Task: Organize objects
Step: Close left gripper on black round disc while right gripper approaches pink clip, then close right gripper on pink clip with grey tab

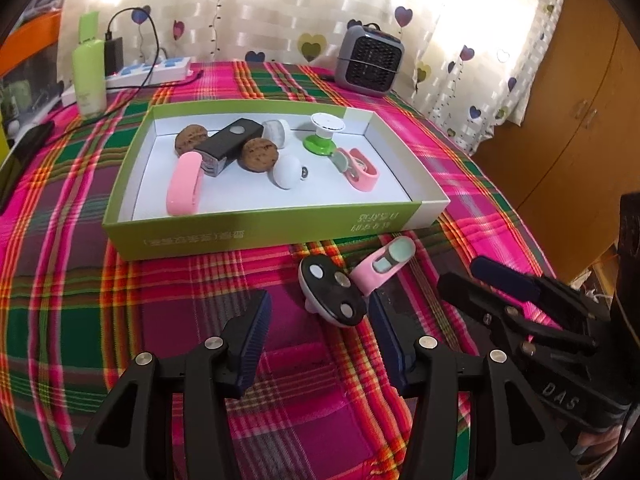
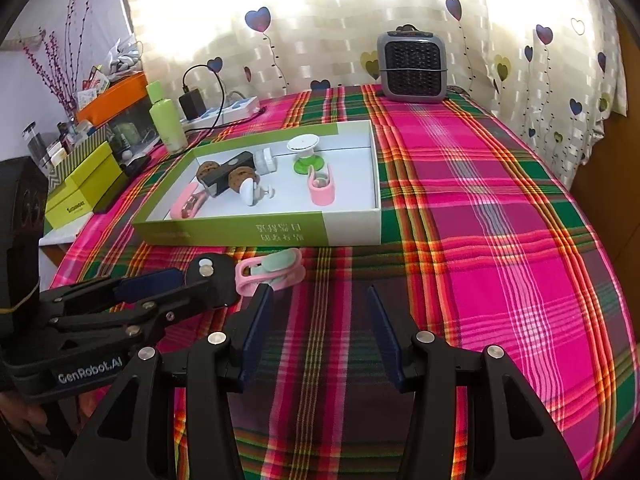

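Left hand-held gripper (image 1: 316, 316) open, fingers spread either side of a black-faced disc (image 1: 331, 295) with three round metal spots, lying on the plaid tabletop (image 2: 480, 240). Right hand-held gripper (image 2: 318, 312) open, holding nothing, over bare cloth. Pink clip (image 1: 385, 269) just beside the disc, near the green-and-white box (image 1: 256, 232). Left view shows box contents clearly: two brown cookies, black block, pink clips, white knob, green-based cup. Right view partly hides the disc behind the left gripper; it alone shows shelves with yellow-green boxes (image 2: 80, 192) at left.
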`<act>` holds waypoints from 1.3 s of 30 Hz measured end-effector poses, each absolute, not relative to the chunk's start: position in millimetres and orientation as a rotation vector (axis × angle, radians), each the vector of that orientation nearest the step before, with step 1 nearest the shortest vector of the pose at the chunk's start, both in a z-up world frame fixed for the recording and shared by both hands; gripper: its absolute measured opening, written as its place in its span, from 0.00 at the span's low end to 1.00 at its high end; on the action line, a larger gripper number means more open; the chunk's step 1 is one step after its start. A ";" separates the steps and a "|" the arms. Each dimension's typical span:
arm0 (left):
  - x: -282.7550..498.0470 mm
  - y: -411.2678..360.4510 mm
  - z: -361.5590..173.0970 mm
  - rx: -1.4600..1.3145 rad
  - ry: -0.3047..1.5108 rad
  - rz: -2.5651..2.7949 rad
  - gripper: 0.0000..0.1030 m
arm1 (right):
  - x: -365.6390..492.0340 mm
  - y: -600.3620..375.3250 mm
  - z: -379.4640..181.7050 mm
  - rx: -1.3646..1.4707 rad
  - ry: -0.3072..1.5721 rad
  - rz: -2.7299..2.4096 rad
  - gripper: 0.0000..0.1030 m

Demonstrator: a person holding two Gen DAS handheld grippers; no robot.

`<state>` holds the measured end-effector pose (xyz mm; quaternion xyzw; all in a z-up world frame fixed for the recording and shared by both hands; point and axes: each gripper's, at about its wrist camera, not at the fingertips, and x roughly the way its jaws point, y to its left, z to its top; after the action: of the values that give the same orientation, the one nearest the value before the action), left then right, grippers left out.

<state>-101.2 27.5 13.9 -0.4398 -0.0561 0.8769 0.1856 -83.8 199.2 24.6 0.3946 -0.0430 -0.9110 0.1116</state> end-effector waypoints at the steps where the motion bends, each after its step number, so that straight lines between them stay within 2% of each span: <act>1: -102.9 27.9 13.3 -1.243 -0.164 2.469 0.48 | -83.9 199.3 24.1 1.162 -0.125 -2.675 0.48; 9: -111.8 26.0 9.6 -1.260 -0.207 2.471 0.47 | -85.6 197.9 21.6 1.174 -0.124 -2.669 0.48; 16: -113.2 22.8 8.7 -1.261 -0.210 2.480 0.30 | -87.0 196.5 20.1 1.182 -0.120 -2.664 0.48; 22: -113.6 20.6 8.5 -1.261 -0.215 2.483 0.24 | -87.5 194.9 19.7 1.187 -0.113 -2.661 0.48; 39: -103.0 -16.2 6.6 -1.281 -0.291 2.531 0.24 | -95.1 163.9 22.7 1.174 -0.153 -2.656 0.48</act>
<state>-103.0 -16.2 6.6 -0.4446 -0.1010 0.8782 0.1447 -95.1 163.9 22.7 0.4010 -0.0524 -0.9071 0.1165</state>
